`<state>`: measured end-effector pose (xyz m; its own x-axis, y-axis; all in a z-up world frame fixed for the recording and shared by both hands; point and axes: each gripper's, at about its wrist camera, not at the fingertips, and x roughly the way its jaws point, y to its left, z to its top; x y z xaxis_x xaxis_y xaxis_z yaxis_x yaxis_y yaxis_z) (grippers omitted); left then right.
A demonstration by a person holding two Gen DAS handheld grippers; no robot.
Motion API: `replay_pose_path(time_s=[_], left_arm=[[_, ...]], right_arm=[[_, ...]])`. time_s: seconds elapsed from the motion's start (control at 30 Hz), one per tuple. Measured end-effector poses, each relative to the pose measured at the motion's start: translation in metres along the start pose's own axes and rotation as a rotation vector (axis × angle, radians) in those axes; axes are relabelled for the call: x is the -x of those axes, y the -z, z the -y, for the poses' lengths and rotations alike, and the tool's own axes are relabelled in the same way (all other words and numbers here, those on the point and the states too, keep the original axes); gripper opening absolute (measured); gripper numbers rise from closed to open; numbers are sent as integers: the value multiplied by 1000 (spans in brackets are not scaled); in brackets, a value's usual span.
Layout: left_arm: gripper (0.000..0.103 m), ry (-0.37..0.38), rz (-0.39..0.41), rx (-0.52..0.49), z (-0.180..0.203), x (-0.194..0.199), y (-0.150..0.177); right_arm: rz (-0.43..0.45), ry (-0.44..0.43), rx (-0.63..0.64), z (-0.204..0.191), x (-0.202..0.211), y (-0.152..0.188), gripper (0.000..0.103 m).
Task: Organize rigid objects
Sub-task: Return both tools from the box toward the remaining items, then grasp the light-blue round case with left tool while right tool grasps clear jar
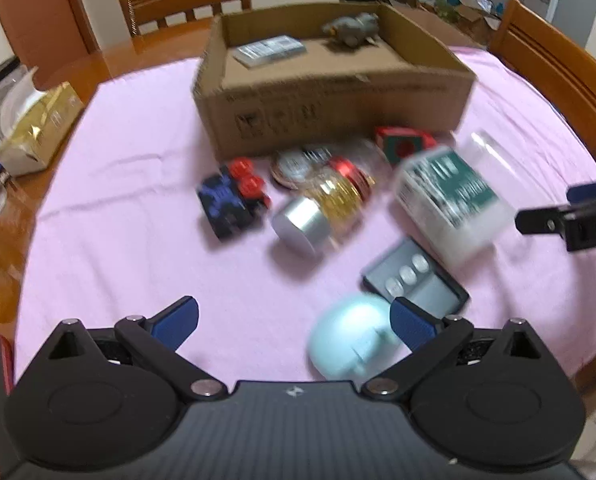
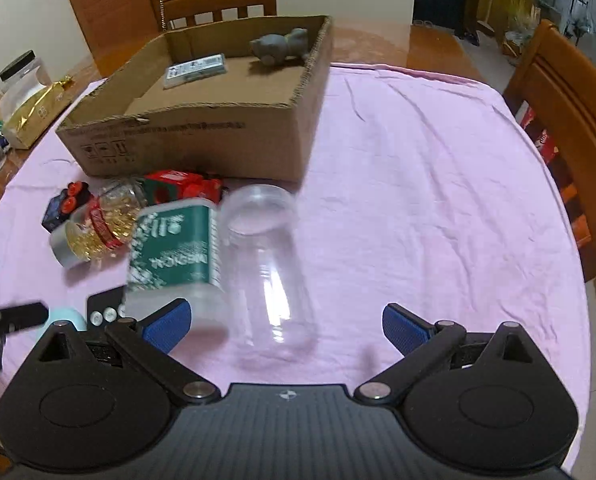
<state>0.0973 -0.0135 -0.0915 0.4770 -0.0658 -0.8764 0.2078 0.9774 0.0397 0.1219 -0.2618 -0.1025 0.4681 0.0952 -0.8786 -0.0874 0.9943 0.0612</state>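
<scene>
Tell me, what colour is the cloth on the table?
Pink. The cloth shows best in the right wrist view, spread wide and wrinkled under the cardboard box.

Left gripper [image 1: 293, 326] and right gripper [image 2: 285, 326] are built alike: matte black body with ribbed top plate, small white emblem at centre, round side housings, black linkage arms on silver pivot screws, and blue textured finger pads [image 2: 404, 326].
</scene>
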Motion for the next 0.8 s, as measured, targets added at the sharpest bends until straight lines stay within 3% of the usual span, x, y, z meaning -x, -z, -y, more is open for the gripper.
replay_pose_path(time_s=[0.13, 0.33, 0.47, 0.67, 0.8], left_arm=[[101, 17, -36, 0, 8, -8, 13], [101, -4, -61, -74, 12, -18, 19], [101, 21, -62, -120, 6, -20, 16], [100, 74, -52, -278, 4, -26, 8], [98, 84, -48, -322, 2, -33, -1]], right_arm=[[-22, 3, 22, 7, -8, 7, 103], [-30, 24, 25, 13, -17, 10, 103], [-33, 66, -6, 21, -18, 9, 103], [-36, 115, -58, 30, -19, 6, 103], [-25, 134, -76, 33, -20, 3, 103]])
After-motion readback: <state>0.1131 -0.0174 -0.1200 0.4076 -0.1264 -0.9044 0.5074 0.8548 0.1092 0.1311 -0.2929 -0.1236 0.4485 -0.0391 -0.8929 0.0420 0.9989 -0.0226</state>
